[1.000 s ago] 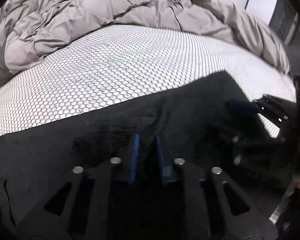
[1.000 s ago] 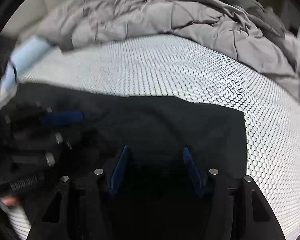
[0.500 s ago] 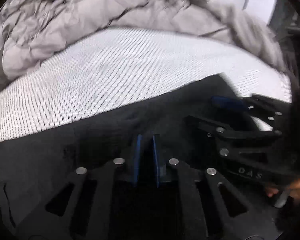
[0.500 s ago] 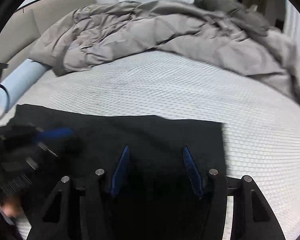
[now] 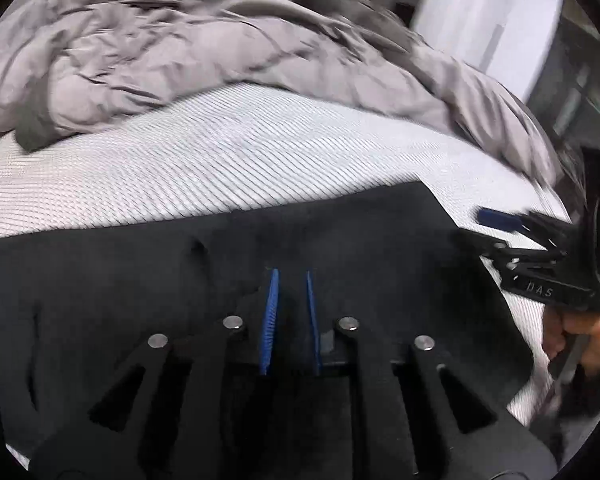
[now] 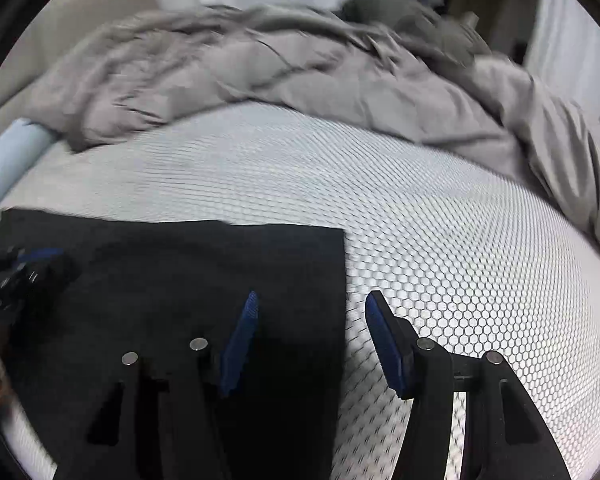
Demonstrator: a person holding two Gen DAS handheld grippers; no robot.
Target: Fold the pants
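Note:
The black pants (image 5: 140,280) lie flat and folded on the white honeycomb-patterned mattress (image 5: 220,160); they also show in the right wrist view (image 6: 180,272). My left gripper (image 5: 291,276) hovers over the middle of the pants with its blue pads nearly closed, a narrow gap between them and nothing in it. My right gripper (image 6: 310,300) is open and empty, straddling the right edge of the pants. It shows at the right of the left wrist view (image 5: 500,220), and the left gripper at the left edge of the right wrist view (image 6: 20,268).
A rumpled grey duvet (image 5: 180,48) is heaped along the far side of the bed (image 6: 300,72). A light blue roll (image 6: 8,160) lies at the left edge. Bare mattress (image 6: 460,220) stretches to the right of the pants.
My right gripper has shifted right, from over the pants to their right edge. My left gripper has pulled back and lifted a little; its pads stay close together.

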